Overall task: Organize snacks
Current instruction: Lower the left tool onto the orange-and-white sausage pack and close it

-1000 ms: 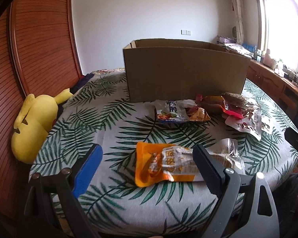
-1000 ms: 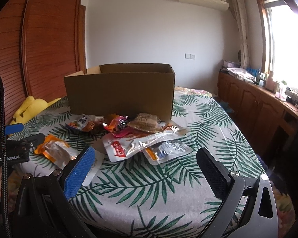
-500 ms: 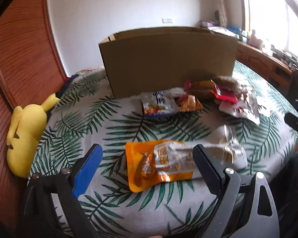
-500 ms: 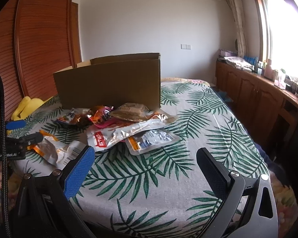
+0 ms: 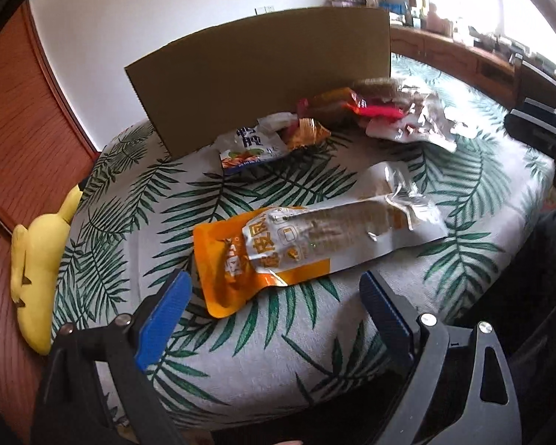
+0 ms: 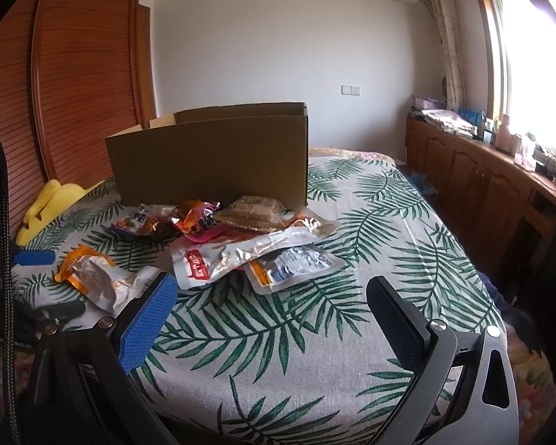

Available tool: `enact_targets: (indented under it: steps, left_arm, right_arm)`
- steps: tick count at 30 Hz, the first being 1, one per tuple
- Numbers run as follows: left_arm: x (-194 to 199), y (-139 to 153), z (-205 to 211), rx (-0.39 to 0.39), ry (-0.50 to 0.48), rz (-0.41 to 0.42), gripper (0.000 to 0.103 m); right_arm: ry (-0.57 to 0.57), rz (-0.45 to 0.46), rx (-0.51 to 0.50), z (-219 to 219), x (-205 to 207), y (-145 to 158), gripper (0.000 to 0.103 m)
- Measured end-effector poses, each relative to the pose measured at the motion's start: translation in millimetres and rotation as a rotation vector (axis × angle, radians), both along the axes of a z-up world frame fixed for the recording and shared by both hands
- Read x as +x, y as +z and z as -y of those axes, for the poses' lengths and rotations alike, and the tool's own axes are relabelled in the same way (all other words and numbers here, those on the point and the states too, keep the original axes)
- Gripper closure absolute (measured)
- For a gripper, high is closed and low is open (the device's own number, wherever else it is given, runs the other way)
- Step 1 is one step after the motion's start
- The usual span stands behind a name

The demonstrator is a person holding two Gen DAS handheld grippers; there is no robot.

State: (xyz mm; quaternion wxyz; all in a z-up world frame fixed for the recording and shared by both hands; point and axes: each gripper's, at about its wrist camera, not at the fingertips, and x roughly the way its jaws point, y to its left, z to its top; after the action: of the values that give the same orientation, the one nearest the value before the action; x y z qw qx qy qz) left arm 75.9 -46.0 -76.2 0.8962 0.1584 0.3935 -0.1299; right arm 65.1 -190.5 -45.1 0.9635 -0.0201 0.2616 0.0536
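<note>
A: The left gripper [image 5: 274, 298] is held low over the near edge of the bed [image 5: 307, 348], its jaws spread wide, nothing between them.

B: And the orange packet [image 5: 278, 248] is seen lying flat just beyond those fingers, close to the blue pad [image 5: 163, 319].

A: Its long axis is laid across the view, running from lower left to upper right. The orange end is pointed toward the left finger, the crinkled silver end [image 5: 407, 204] toward the right side of the bed.

B: From the right wrist view, the same packet [image 6: 92, 278] is seen at the left edge, apart from the main pile.

A: The right gripper [image 6: 270, 315] is also held open, wide apart, with only leaf-print cover between the fingers.

B: The pile of snacks [image 6: 241, 237] is heaped against the front wall of the cardboard box [image 6: 211, 159]. A silver bag with a red label [image 6: 211, 263] is spread at the front, a white packet [image 6: 293, 263] beside it.

A: The box is stood upright, its top open, long side facing the grippers.

B: A yellow plush toy [image 5: 37, 259] is tucked at the left edge of the bed, against the wooden wardrobe [image 6: 74, 74].

A: No snack is touched by either gripper.
</note>
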Motion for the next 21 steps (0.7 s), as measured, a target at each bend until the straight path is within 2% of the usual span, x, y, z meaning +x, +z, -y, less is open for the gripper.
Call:
enact_targets:
  steps: [8, 14, 19, 21]
  left_arm:
    - [23.5, 3.4, 14.8, 0.019, -0.014, -0.008, 0.010]
    - [41.8, 5.4, 28.5, 0.031, -0.069, -0.035, 0.010]
    - [57.4, 7.6, 29.3, 0.007, -0.141, -0.091, 0.010]
    - [64.0, 8.0, 25.1, -0.023, -0.158, -0.129, 0.014]
  right_arm:
    - [0.000, 0.000, -0.004, -0.4, 3.2, -0.6, 0.000]
    - [-0.006, -0.012, -0.009, 2.9, 8.5, -3.7, 0.000]
    - [-0.006, -0.020, -0.008, 6.5, 11.9, -4.3, 0.000]
    - [-0.002, -0.021, -0.012, 6.3, 13.7, -3.8, 0.000]
